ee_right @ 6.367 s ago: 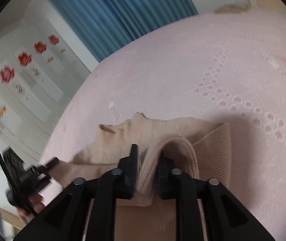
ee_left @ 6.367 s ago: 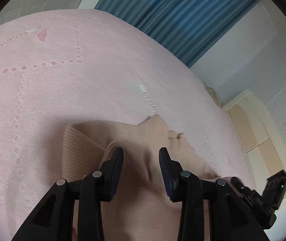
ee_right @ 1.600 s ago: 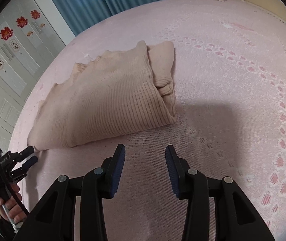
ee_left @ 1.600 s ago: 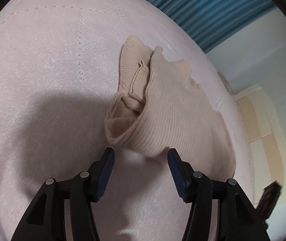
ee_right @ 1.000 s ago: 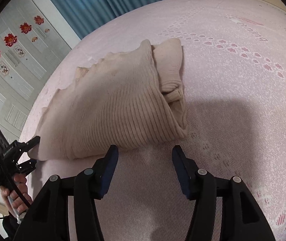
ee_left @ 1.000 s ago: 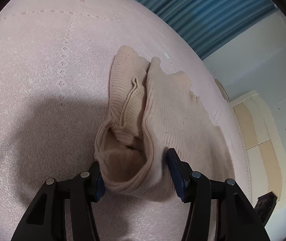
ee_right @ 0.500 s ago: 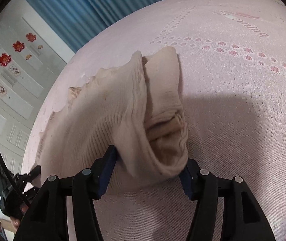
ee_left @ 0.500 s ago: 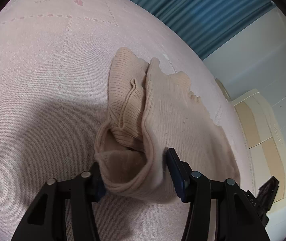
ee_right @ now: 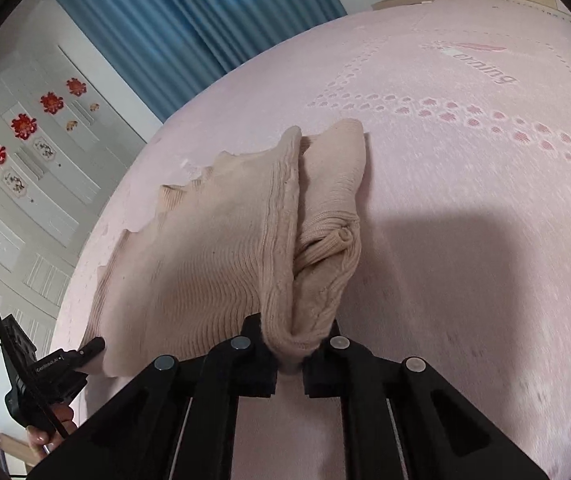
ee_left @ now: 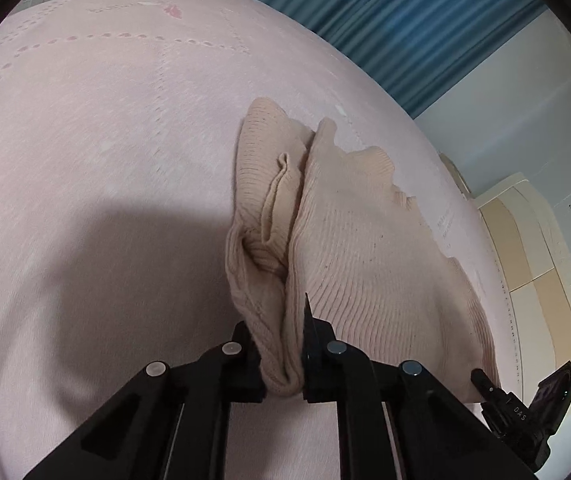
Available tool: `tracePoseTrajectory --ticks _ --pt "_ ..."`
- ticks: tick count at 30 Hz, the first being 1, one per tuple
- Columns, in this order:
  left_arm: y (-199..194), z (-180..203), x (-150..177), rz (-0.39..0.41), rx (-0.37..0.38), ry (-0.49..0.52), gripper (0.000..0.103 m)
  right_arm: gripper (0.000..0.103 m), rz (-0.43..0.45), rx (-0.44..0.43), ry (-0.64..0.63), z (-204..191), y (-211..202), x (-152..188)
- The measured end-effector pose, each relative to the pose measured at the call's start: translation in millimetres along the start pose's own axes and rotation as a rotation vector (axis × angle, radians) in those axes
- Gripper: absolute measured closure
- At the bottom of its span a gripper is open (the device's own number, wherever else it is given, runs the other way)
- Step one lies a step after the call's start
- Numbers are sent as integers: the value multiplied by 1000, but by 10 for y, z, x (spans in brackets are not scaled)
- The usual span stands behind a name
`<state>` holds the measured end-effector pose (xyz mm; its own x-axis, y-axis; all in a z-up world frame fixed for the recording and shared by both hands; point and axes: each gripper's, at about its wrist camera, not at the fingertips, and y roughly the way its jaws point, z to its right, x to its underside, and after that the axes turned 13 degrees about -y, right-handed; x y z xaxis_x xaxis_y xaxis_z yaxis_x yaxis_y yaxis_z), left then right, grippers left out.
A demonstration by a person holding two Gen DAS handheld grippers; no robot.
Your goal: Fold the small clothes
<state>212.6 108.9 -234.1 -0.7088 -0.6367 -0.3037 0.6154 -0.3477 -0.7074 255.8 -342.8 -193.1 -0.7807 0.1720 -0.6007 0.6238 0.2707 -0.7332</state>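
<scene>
A beige ribbed knit garment (ee_left: pixel 365 248) lies partly folded on the pink bed cover (ee_left: pixel 85 140). My left gripper (ee_left: pixel 281 356) is shut on the thick folded end of the garment nearest it. My right gripper (ee_right: pixel 291 354) is shut on the opposite near end of the same garment (ee_right: pixel 213 256), where the layers bunch between the jaws. Each gripper also shows in the other's view: the right gripper at the lower right of the left wrist view (ee_left: pixel 525 412), the left gripper at the lower left of the right wrist view (ee_right: pixel 53 372).
Blue curtains (ee_right: pixel 189 20) hang behind the bed. A white wardrobe with red flower stickers (ee_right: pixel 17 152) stands to the left in the right wrist view. A cream cabinet (ee_left: pixel 533 248) stands beyond the bed's far edge.
Both grippers have closed on the garment's near ends; half a second ago their jaws stood open around the fabric. The garment's edge is now pinched up between each pair of jaws.
</scene>
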Motion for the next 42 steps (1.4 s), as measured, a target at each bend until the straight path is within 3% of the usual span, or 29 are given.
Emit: tracePoseTrajectory --ticks 14,16,19,20,24,27,32,37,42 --pt "-818 -386 716 -20 -2 47 92 94 -1 -20 22 -33 -887 818" --pt "-859 -388 747 -9 -13 58 89 93 -25 -3 7 -65 -960 924" --pt "-867 -394 728 -9 -44 54 76 82 -75 90 -20 -46 -992 1003" --pt "-870 -401 723 -14 -56 52 68 74 -61 118 -17 -27 -1060 1030" --pt "-866 -439 647 -22 -36 19 60 67 48 220 -31 -55 -1413 1046" --pt "-783 -359 579 -6 -53 36 54 60 99 222 -92 -253 -1523 950" --pt "-659 -253 507 12 -65 103 52 52 86 160 -271 -844 -1225 738" --pt "-688 -372 507 44 -1 62 52 50 5 162 -424 -1347 -530 578" --pt "-682 -393 515 60 12 73 50 49 -138 185 -384 -1440 139 424"
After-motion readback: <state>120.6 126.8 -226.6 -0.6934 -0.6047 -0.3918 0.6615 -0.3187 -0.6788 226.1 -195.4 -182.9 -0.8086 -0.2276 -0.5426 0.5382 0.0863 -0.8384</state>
